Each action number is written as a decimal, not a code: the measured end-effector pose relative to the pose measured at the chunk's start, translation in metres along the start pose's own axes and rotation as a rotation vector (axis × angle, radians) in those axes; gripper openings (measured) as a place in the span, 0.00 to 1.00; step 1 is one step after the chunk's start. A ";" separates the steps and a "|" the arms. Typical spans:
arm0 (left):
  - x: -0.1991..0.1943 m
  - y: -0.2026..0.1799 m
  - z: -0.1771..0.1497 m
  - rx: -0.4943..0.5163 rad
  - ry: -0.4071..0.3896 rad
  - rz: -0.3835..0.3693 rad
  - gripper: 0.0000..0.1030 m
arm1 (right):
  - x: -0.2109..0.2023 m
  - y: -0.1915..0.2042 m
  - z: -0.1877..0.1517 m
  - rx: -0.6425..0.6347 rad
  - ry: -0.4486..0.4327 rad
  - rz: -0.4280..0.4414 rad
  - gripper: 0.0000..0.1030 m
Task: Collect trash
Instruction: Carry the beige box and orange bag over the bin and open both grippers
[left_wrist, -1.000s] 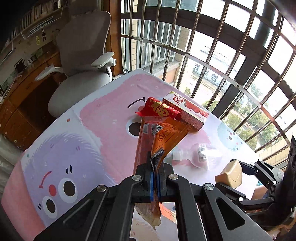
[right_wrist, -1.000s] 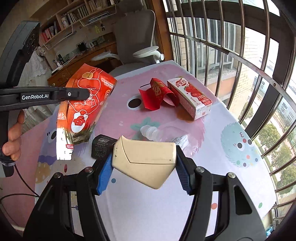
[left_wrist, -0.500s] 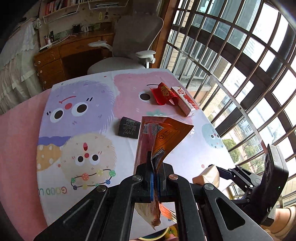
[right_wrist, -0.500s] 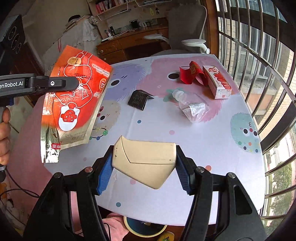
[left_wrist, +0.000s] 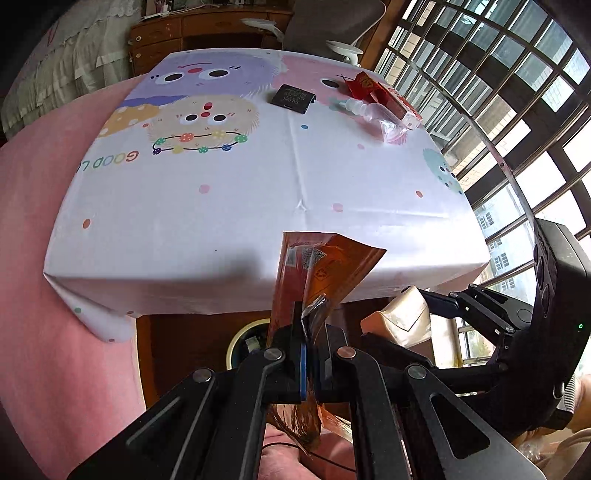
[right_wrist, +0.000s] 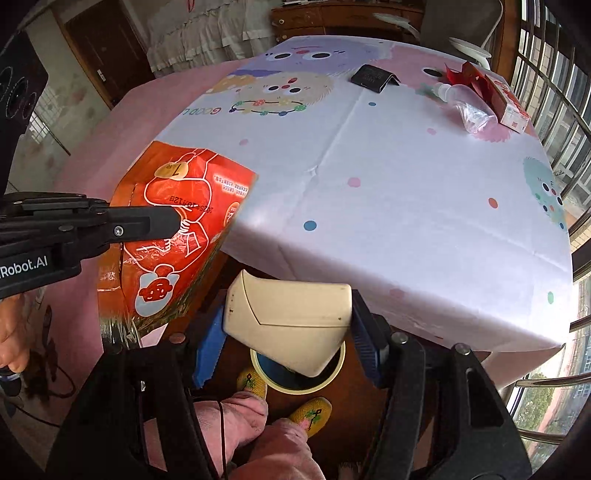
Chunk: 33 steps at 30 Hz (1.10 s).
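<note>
Right wrist view: a cream-rimmed bin (right_wrist: 334, 373) sits on the floor at 6 o'clock, below the table (right_wrist: 388, 206) edge, its inside dark and unreadable. My right gripper (right_wrist: 286, 334) pinches a beige carton (right_wrist: 291, 319) directly above it. At 9 o'clock, my left gripper (left_wrist: 308, 354) is clamped on an orange snack bag (right_wrist: 177, 229).

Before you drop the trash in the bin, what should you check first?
1. Left gripper pinching the orange snack bag: ok.
2. Right gripper holding the cream carton: ok.
3. Carton over the bin: ok, the bin opening lies right under it.
4. Bag over the bin: not ok, it hangs off to one side.
5. Room left in the bin: cannot tell.
6. Slippers beside the bin, out of the way: ok.
</note>
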<state>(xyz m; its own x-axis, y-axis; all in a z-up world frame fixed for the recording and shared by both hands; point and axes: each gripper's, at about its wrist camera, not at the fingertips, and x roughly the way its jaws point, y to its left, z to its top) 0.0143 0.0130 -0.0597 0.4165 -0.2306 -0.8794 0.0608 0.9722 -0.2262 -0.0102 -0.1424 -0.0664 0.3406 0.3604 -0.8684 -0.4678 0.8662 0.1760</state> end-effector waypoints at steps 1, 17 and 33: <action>0.009 0.006 -0.009 -0.014 0.012 0.002 0.02 | 0.010 0.006 -0.008 -0.008 0.022 -0.003 0.57; 0.203 0.072 -0.131 -0.093 0.142 -0.064 0.02 | 0.235 -0.004 -0.115 0.136 0.242 -0.128 0.57; 0.333 0.090 -0.177 -0.191 0.287 -0.070 0.70 | 0.358 -0.066 -0.174 0.391 0.330 -0.062 0.57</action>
<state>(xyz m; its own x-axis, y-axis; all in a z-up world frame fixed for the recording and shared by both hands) -0.0023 0.0163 -0.4469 0.1440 -0.3248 -0.9347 -0.1021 0.9347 -0.3405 0.0004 -0.1304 -0.4698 0.0525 0.2304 -0.9717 -0.0933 0.9699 0.2249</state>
